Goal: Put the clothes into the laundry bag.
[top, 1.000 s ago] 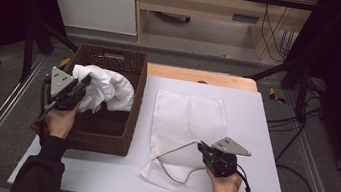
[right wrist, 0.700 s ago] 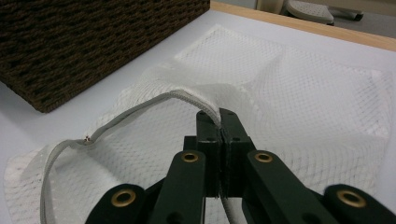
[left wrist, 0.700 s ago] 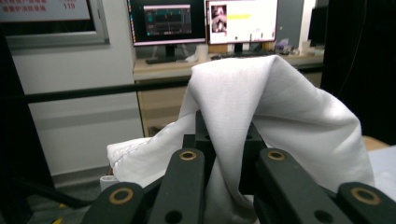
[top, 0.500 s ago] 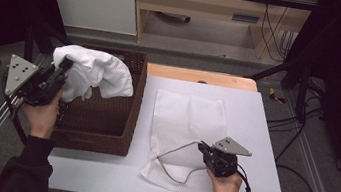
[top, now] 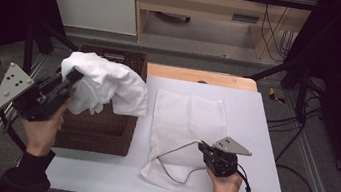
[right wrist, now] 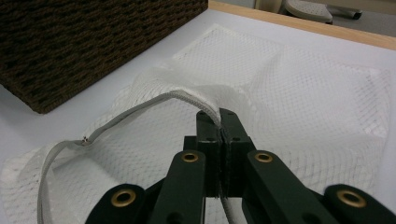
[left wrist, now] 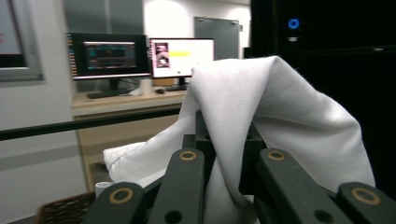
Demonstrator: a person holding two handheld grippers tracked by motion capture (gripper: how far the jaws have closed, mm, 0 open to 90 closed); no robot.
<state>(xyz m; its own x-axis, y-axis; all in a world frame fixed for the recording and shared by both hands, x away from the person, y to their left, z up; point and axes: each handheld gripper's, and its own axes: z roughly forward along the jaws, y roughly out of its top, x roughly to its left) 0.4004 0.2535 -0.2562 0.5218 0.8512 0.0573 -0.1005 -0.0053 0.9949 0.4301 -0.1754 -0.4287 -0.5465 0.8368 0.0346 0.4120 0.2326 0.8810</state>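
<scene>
Two grippers: from above, my left gripper point(top: 72, 78) pinches a soft white cloth point(top: 104, 84) over the woven basket point(top: 103, 132). Left gripper view: folds drape its jaws. Right gripper view: my right gripper point(right wrist: 219, 122) clamps the mesh bag's point(right wrist: 299, 93) zipper edge on the desk point(right wrist: 28, 135).

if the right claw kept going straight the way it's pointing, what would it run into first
Probably the mesh bag itself: the right claw, shut on the bag's zipper edge, points low across its netting. Beyond that lies the wicker basket, though depth is hard to judge.
</scene>
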